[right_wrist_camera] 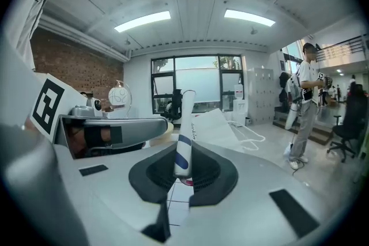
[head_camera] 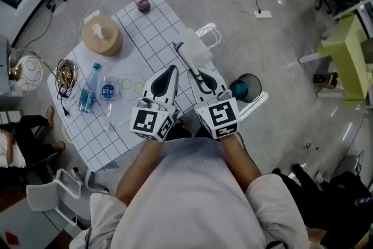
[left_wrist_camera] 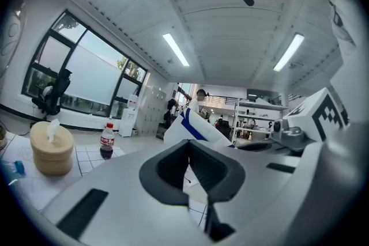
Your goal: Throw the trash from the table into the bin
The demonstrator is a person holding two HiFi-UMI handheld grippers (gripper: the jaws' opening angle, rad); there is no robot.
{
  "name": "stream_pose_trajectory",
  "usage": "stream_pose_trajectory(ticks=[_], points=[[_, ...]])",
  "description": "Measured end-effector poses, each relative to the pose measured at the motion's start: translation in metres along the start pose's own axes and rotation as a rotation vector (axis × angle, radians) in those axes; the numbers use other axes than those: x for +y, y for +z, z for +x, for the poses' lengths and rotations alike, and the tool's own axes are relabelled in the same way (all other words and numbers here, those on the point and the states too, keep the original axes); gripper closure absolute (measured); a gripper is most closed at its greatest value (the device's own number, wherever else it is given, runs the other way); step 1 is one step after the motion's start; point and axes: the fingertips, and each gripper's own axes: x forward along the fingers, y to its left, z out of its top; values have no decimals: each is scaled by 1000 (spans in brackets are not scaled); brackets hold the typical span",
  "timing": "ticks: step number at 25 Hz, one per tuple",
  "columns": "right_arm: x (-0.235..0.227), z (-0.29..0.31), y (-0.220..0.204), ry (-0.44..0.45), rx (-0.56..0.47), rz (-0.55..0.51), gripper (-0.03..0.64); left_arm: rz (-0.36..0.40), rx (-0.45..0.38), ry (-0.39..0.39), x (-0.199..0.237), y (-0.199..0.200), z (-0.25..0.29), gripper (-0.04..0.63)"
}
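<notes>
Head view looks steeply down on a table (head_camera: 152, 32) under a white cloth ruled in a dark grid. Two smooth white-and-black grippers reach over its near edge. The right gripper (head_camera: 198, 74) is clamped on a long, slim white tube (head_camera: 183, 56), which sticks out past its tips over a creased white paper bag (head_camera: 202, 51). The left gripper (head_camera: 171, 70) lies just beside it, jaws together and empty. The bin (head_camera: 256, 81), round and dark with something teal inside, stands on the grey floor off the table's corner, near the right gripper. A squat tan tissue holder (head_camera: 102, 36) and a cola bottle (head_camera: 141, 0) sit well apart from both.

Left gripper view shows the left gripper's (left_wrist_camera: 189, 144) black pads meeting at the tips with nothing between them. The tissue holder (left_wrist_camera: 51, 150) and cola bottle (left_wrist_camera: 107, 141) stand beyond on the cloth.

Right gripper view has the tube (right_wrist_camera: 185, 124) upright between the right gripper's (right_wrist_camera: 183, 147) ribbed pads, glossy white with a blue band. Its print is too small to read and its lower end is hidden by the pads. The bag (right_wrist_camera: 219, 127) rises behind.
</notes>
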Motion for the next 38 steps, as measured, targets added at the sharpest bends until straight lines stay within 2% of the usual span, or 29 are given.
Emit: stream_pose_trajectory(ticks=[19, 28, 38], points=[[-114, -109, -21, -295, -33, 110, 588, 23, 74, -330, -144, -26, 93, 589], [-173, -169, -40, -429, -49, 158, 588, 32, 110, -456, -217, -45, 134, 589], [-240, -234, -67, -532, -42, 207, 588, 37, 141, -561, -301, -68, 185, 589]])
